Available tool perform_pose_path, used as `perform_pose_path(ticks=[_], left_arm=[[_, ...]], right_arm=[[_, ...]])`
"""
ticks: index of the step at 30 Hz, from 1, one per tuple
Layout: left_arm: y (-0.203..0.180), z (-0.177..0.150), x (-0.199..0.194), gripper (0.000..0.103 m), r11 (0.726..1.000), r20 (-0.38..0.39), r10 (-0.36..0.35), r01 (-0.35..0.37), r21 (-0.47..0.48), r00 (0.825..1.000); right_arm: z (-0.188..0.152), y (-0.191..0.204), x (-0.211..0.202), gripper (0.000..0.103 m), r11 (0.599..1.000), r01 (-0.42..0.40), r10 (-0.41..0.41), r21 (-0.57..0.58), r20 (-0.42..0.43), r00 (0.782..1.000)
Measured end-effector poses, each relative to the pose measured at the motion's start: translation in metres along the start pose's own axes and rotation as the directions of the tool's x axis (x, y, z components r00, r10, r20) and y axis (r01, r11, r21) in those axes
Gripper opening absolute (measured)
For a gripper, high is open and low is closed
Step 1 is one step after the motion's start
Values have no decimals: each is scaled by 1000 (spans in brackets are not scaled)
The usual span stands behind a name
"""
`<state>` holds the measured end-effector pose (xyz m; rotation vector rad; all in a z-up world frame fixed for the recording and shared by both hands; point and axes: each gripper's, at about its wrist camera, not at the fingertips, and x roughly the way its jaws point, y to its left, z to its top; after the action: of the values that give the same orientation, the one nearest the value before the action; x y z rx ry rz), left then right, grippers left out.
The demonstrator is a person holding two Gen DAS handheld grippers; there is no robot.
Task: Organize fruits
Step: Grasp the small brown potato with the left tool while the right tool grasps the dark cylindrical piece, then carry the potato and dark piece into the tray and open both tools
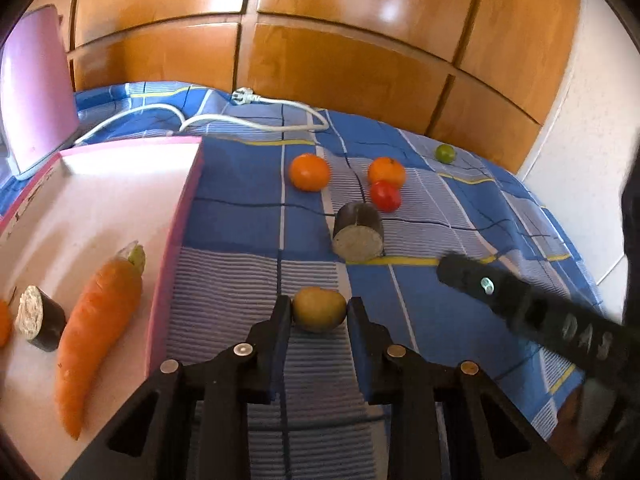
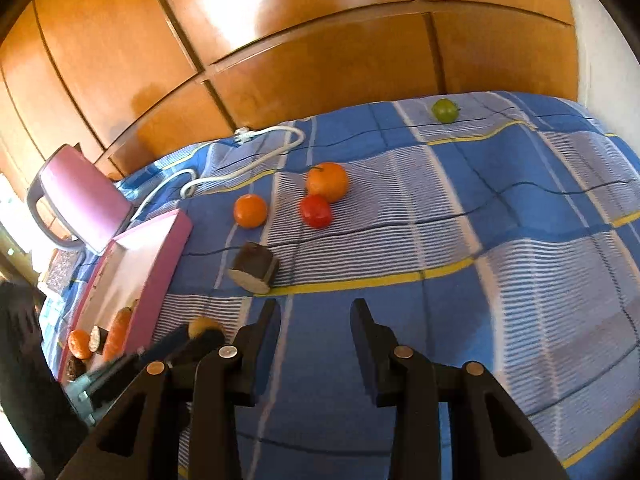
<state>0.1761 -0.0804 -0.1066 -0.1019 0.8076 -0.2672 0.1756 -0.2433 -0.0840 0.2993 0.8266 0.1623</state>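
A small yellow-brown potato (image 1: 319, 309) lies on the blue checked bedspread (image 1: 440, 320), and my left gripper (image 1: 319, 312) is shut on it, pads against both sides. The pink box (image 1: 176, 216) stands just left of it, holding a carrot (image 1: 100, 336), a dark cut eggplant piece (image 1: 40, 318) and an orange at the edge. Ahead on the bedspread lie another eggplant piece (image 1: 358, 236), two oranges (image 1: 310, 172) (image 1: 386, 171), a red tomato (image 1: 385, 196) and a green fruit (image 1: 445, 153). My right gripper (image 2: 316, 312) hangs open over bare bedspread, right of the potato (image 2: 204, 326).
A white power cable (image 1: 256, 120) loops across the far bedspread. A pink kettle (image 1: 36, 92) stands behind the box at the far left. A wooden wardrobe (image 1: 340, 60) closes the back, and a white wall (image 1: 600, 120) the right.
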Motion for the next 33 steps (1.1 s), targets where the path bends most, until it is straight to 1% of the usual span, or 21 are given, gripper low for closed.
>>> perform_pose_path(ticks=[4,5,6,8,13,17,18,19,20,22,27,33], left_arm=[[-1,-1,1,29,1000,4,10,-10,-4,1000],[-1,-1,1,29,1000,6,11,-11,-1,1000],[-1,-1,1,29,1000,7,12,-12,1,1000],[-3,-1,2,29,1000,9,15,-15,6,1000],[-3,-2,2,29,1000,16,16,-17,10,1000],[-3,-3,3,29,1000,21,20,-20,17,1000],[-3,-4,4,29,1000,19,18,-18,19,1000],[-3,-4,5,29,1000,13,14,-14,22,1000],[-4,-4,7,29,1000,2,4,-4,27,1000],[-5,-4,9,29,999,-2,11,-11,32,1000],[-5,-5,9,27,999,1,11,-11,35,1000],[-5,-5,9,27,999,2,9,-9,35,1000]], right_arm=[[5,14,11,37,999,-49,48,-19,-20,999],[6,18,14,39,998,-54,53,-28,-29,998],[9,21,18,41,997,-65,64,-34,-35,997],[12,26,25,50,996,-79,77,-33,-44,996],[20,36,43,51,994,-98,94,-48,-71,993],[22,38,61,51,994,-103,96,-49,-116,989],[21,37,64,49,993,-109,102,-47,-126,987],[21,36,64,38,993,-106,100,-47,-122,988],[20,35,63,38,994,-99,94,-46,-116,989],[19,31,60,38,995,-91,87,-36,-109,990],[11,17,41,38,999,-25,22,-31,-78,997],[-8,2,14,38,998,48,-50,-47,-46,998]])
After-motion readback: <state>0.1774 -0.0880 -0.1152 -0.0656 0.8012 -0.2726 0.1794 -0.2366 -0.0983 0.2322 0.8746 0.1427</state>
